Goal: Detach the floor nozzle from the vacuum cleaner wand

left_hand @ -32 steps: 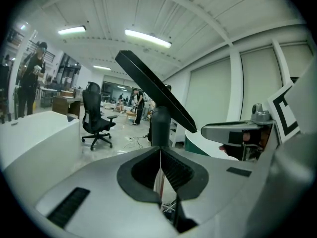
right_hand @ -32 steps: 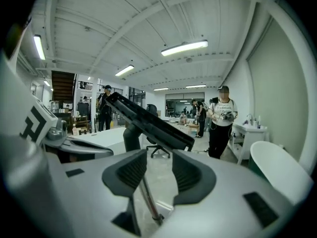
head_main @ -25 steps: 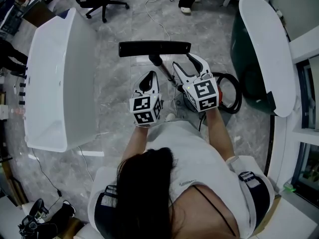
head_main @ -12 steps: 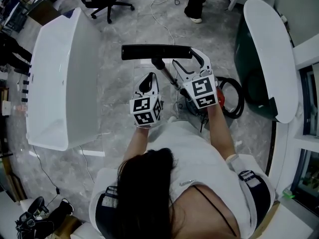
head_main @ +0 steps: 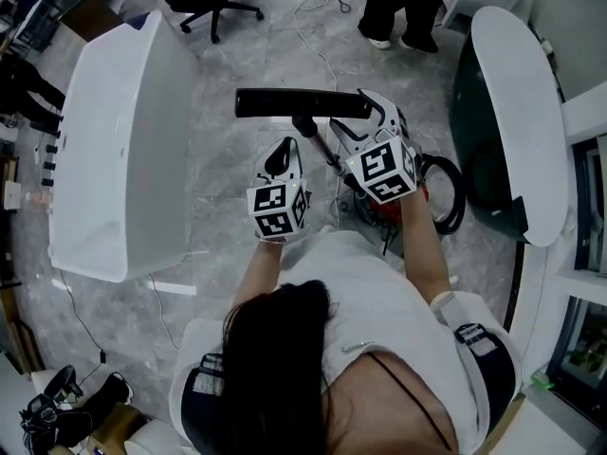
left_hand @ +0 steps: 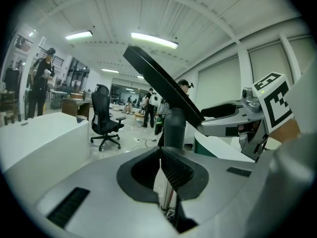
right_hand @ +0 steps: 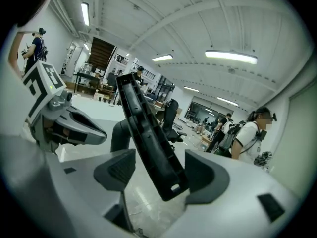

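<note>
- Floor nozzle [head_main: 302, 102] is seen as a black bar lying crosswise ahead of the 2 grippers, joined by its dark neck to the chrome wand [head_main: 325, 150], which runs back toward the person.
- The right gripper [head_main: 349, 109] is held at the nozzle's right end. Its jaws have just been opening and are spread wide. That end stands between them, clear of 1 pad and perhaps brushing the other.
- The left gripper [head_main: 285, 148] is held just left of the wand, its jaws closed pad against pad with nothing pinched. In the left gripper view the neck rises just beyond the tips.
- A red vacuum body [head_main: 384, 211] and a looped black hose [head_main: 446, 192] are seen beside the right forearm.
- A white table [head_main: 114, 140] is placed at the left.
</note>
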`<move>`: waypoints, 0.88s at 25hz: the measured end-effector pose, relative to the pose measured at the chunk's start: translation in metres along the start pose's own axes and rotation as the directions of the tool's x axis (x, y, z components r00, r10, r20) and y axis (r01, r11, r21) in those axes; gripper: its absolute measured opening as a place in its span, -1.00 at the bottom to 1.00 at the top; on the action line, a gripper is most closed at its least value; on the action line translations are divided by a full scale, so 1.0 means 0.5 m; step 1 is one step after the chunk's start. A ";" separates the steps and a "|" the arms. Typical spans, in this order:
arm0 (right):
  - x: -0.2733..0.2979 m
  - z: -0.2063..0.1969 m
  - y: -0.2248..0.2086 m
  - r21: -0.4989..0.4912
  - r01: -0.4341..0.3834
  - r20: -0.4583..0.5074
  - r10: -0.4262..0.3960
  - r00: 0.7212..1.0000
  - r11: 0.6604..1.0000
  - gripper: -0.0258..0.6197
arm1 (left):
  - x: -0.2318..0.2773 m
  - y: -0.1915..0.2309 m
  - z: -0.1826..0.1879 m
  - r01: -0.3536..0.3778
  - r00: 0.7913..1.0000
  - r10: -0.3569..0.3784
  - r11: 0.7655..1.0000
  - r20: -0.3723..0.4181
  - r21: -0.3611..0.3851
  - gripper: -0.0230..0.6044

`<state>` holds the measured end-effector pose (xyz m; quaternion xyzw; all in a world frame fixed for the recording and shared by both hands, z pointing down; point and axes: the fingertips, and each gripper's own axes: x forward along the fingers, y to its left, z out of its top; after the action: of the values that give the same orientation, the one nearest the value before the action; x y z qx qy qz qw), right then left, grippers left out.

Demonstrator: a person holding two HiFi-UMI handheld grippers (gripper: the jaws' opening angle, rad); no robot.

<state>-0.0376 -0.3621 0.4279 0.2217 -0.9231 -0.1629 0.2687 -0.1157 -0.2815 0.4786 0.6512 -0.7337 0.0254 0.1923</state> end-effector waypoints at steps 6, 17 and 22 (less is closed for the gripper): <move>0.022 0.007 -0.002 -0.063 -0.037 -0.015 0.036 0.999 0.997 0.02 | 0.007 0.009 -0.002 -0.009 1.000 0.009 1.000 -0.005 -0.001 -0.90; 0.057 0.002 0.009 -0.169 -0.125 -0.066 0.116 0.991 0.978 0.02 | 0.017 0.011 -0.003 -0.026 1.000 0.026 1.000 -0.004 -0.010 -0.90; 0.066 0.002 0.010 -0.206 -0.114 -0.066 0.103 0.992 0.972 0.02 | 0.015 0.015 -0.004 -0.037 0.999 0.037 0.999 -0.003 -0.016 -0.90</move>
<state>-0.0647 -0.3742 0.4432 0.1458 -0.9038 -0.2379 0.3244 -0.1231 -0.2870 0.4844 0.6360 -0.7455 0.0241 0.1981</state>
